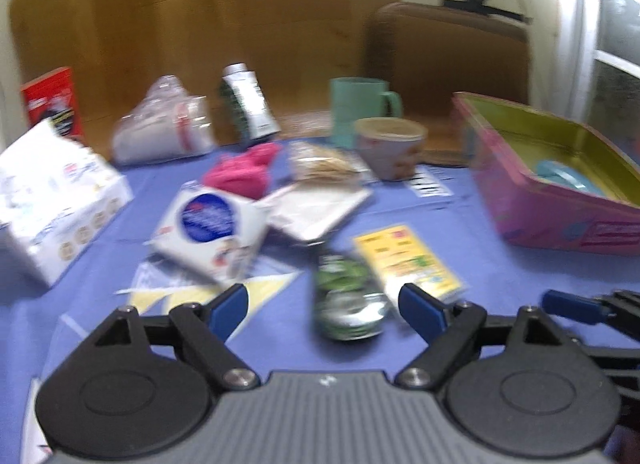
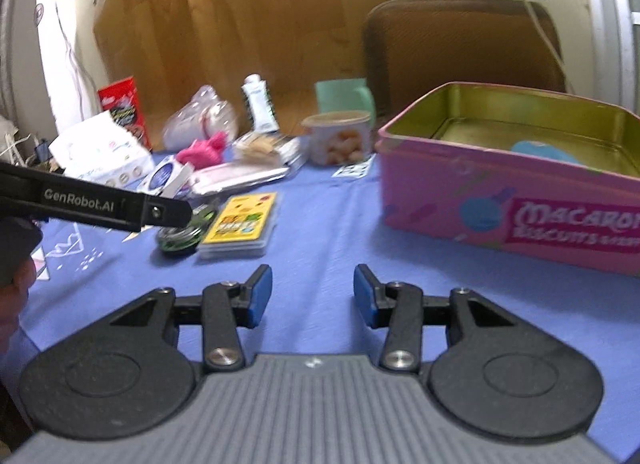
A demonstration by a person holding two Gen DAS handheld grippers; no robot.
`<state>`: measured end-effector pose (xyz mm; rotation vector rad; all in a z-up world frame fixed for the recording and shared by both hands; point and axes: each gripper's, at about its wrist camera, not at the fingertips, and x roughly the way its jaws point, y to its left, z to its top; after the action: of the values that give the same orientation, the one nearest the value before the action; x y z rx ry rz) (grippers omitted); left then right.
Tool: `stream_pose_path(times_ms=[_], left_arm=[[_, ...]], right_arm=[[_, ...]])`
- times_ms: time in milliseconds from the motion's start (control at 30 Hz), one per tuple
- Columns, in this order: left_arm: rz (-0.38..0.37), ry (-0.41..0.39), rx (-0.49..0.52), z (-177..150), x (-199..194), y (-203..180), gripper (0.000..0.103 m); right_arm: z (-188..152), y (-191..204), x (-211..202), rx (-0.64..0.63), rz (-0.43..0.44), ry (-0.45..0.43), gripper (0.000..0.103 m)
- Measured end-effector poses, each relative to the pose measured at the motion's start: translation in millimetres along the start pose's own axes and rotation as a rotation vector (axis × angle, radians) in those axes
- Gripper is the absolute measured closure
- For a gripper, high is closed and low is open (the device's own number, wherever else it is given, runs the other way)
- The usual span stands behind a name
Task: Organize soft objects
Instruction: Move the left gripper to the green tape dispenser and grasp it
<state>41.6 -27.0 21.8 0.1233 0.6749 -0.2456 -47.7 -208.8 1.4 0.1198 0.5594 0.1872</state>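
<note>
Right now your left gripper (image 1: 322, 304) is spread wide w/ nothing pinched; the green foil packet (image 1: 348, 304) lies on the blue tablecloth (image 1: 500, 276) just ahead, between the blue pads (image 1: 230, 306) but not touched by them. Your right gripper (image 2: 313, 292) is also released, jaws partly apart over bare cloth, holding nothing.

Landmark = the pink Macaron biscuit tin (image 2: 500, 204), open, gold inside, w/ a light-blue item (image 2: 544, 152) lying in it. Everything else sits left of the tin in the right wrist view:
- yellow card pack (image 2: 240, 224), nearest to the tin, touching or just beside the green packet.
- pink cloth (image 2: 202, 152) further back, next to a white-and-blue packet (image 2: 166, 178) & a clear flat bag (image 2: 240, 178).
- snack cup (image 2: 338, 140) & teal mug (image 2: 346, 98), behind the tin's left corner.
- white tissue pack (image 2: 104, 156) and red box (image 2: 122, 104), farthest from the tin.

Left wrist view is blurred, so labels there can't be read.
</note>
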Motion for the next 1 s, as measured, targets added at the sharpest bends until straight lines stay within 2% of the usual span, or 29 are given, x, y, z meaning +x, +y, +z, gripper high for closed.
stream_pose_path(times_ms=[233, 467, 767, 1000], left_arm=[[0.119, 0.021, -0.04, -13, 10, 39, 0.017], [0.17, 0.032, -0.096, -23, 20, 71, 0.014], [0.129, -0.008, -0.207, -29, 18, 96, 0.01], [0.058, -0.043, -0.289, -32, 12, 112, 0.01]], right_arm=[[1, 17, 8, -0.026, 0.018, 0.02, 0.052], [1, 33, 16, -0.057, 0.04, 0.04, 0.052], [11, 65, 32, -0.165, 0.1, 0.041, 0.052], [27, 91, 68, -0.261, 0.134, 0.039, 0.052]])
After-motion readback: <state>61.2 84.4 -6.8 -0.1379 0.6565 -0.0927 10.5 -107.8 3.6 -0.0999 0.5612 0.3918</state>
